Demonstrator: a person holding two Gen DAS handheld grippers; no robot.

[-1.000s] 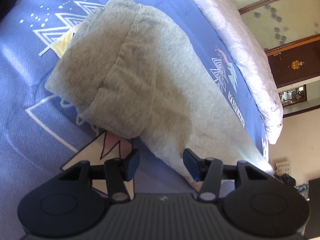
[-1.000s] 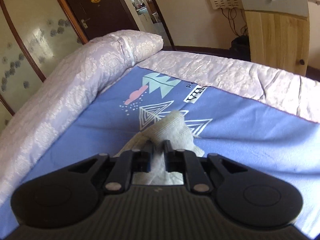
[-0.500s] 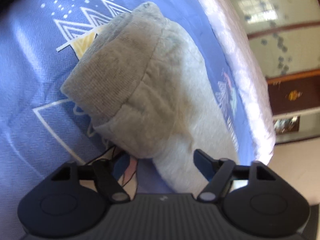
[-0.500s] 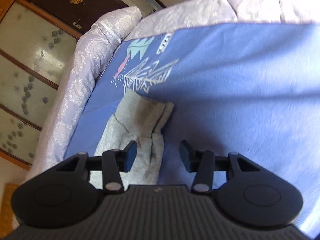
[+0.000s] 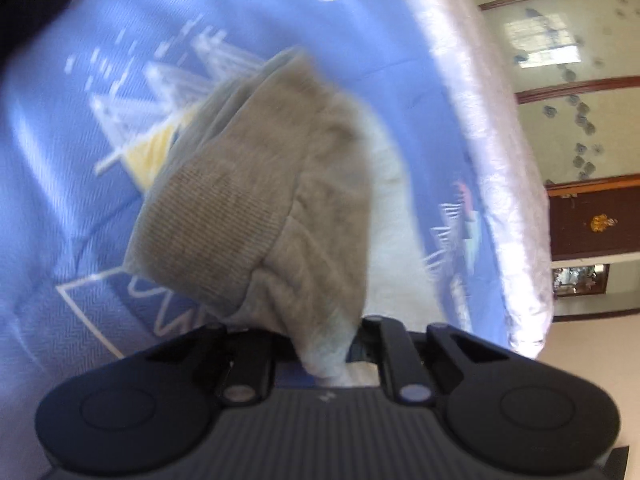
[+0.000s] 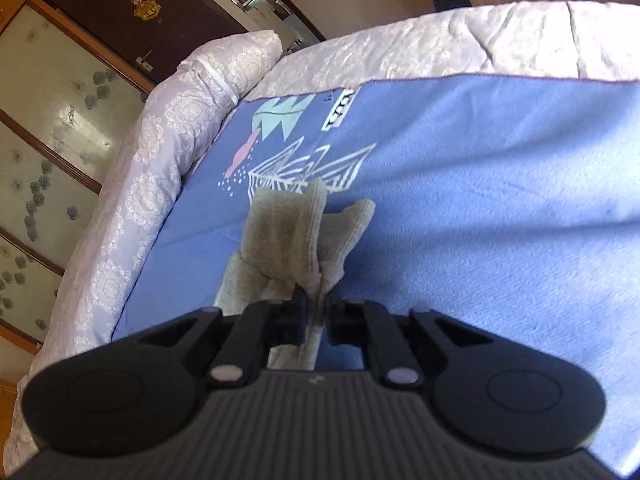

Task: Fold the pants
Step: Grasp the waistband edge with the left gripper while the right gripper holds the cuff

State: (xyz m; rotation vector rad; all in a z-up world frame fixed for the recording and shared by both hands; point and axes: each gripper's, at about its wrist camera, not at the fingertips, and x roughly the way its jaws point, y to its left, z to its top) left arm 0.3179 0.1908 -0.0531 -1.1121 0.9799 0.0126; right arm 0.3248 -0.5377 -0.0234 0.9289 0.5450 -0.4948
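You have a blue blanket [image 6: 500, 184] printed with white line-drawn triangles, a pink shape and a teal zigzag, spread flat over a pale floral quilt [image 6: 132, 184]. The quilt's rolled edge [image 5: 500, 184] borders the blanket. Beyond the bed you see a dark brown door [image 6: 132, 20] bearing a gold ornament, and wood-framed frosted panels [image 5: 568, 60] with a flower pattern.
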